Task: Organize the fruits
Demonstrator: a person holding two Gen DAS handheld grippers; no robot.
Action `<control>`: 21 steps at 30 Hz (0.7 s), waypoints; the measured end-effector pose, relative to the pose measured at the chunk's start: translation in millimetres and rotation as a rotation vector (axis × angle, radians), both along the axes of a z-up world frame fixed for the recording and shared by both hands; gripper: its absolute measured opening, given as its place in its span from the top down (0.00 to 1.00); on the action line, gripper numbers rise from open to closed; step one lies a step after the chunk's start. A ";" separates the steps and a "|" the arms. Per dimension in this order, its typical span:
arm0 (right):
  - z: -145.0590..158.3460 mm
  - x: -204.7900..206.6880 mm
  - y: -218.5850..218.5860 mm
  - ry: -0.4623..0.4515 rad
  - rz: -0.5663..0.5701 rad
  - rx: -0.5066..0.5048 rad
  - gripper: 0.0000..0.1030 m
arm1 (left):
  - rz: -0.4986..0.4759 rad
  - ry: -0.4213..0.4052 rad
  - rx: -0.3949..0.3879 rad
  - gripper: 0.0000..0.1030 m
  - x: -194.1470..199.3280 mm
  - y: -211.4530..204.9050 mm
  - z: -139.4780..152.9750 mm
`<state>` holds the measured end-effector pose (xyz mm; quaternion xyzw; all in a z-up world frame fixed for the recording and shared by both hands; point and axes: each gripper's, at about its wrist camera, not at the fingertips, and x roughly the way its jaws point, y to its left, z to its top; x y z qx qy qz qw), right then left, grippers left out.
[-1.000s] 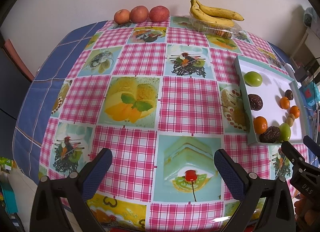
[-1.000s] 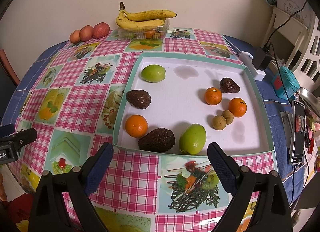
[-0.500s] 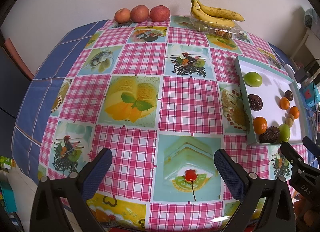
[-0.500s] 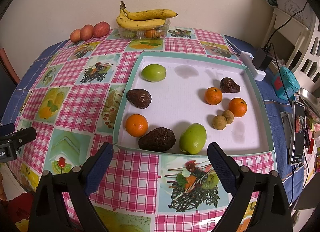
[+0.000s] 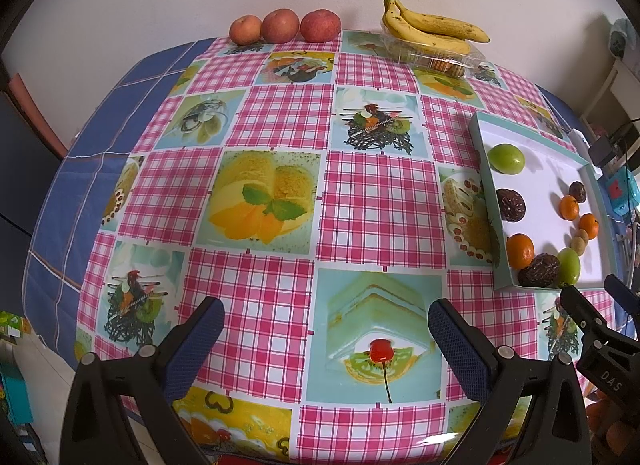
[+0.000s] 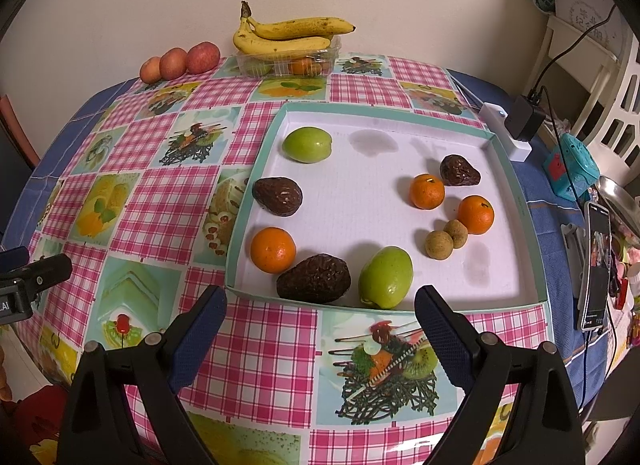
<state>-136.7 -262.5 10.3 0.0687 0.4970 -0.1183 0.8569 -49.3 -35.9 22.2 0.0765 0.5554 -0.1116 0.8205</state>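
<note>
A shallow teal-rimmed white tray (image 6: 516, 201) lies on the checked tablecloth and holds scattered fruit. Two green fruits (image 6: 307, 144) (image 6: 385, 277), three oranges (image 6: 273, 249) (image 6: 427, 191) (image 6: 475, 214), three dark wrinkled avocados (image 6: 314, 278) (image 6: 277, 195) (image 6: 459, 171) and two small tan longans (image 6: 439, 244) lie in it. My right gripper (image 6: 320, 319) hovers open just before the tray's near edge, empty. My left gripper (image 5: 326, 329) is open over bare cloth, well left of the tray (image 5: 478, 133). Each gripper's tip shows at the edge of the other's view.
Three peaches (image 5: 280, 26) and bananas (image 5: 430, 27) on a clear punnet (image 6: 288, 61) sit at the far edge by the wall. A phone (image 6: 595, 271), charger (image 6: 524, 121) with cable, and a teal toy (image 6: 570, 171) crowd the table's right side.
</note>
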 end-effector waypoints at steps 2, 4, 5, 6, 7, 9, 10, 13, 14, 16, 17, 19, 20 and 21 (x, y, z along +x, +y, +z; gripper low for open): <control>-0.6 -0.1 -1.1 0.002 0.005 -0.001 0.08 | -0.001 0.001 0.000 0.00 0.3 0.3 0.0; -0.9 -0.7 -1.0 0.003 0.006 -0.001 0.08 | -0.001 0.001 -0.001 0.00 -0.2 0.2 -0.1; -0.6 0.0 -0.9 0.003 0.007 -0.001 0.08 | -0.001 0.001 0.000 0.00 0.2 0.3 -0.1; -0.8 -0.3 -0.9 0.003 0.007 -0.001 0.08 | -0.001 0.001 0.000 0.00 0.1 0.3 -0.1; -0.6 0.0 -0.7 0.003 0.008 -0.001 0.08 | -0.002 0.001 -0.001 0.00 0.3 0.4 -0.1; -1.0 -0.6 -0.5 0.003 0.008 -0.002 0.08 | -0.001 0.002 -0.001 0.00 0.1 0.3 -0.2; -0.7 0.0 -0.3 0.004 0.008 -0.002 0.08 | 0.000 0.002 -0.001 0.00 0.2 0.3 -0.2; -0.7 0.5 -0.8 0.006 0.012 -0.003 0.08 | 0.000 0.002 -0.001 0.00 -0.1 0.3 -0.2; -0.6 0.6 -0.8 0.006 0.012 -0.003 0.08 | -0.001 0.002 0.000 0.00 0.5 0.5 -0.2; -0.7 0.2 -1.0 0.006 0.011 -0.003 0.08 | -0.001 0.002 0.000 0.00 0.3 0.4 -0.1; -0.6 0.7 -0.8 0.006 0.012 -0.003 0.08 | -0.002 0.002 0.000 0.00 0.3 0.4 -0.1; -0.8 0.3 -1.2 0.007 0.012 -0.003 0.08 | 0.000 0.003 0.001 0.00 -0.2 0.6 -0.4; -0.6 0.6 -1.1 0.006 0.012 -0.003 0.08 | 0.003 0.004 0.001 0.00 -0.3 0.6 -0.9; -0.6 0.4 -1.2 0.006 0.012 -0.003 0.08 | 0.003 0.004 0.001 0.00 -0.4 0.5 -0.9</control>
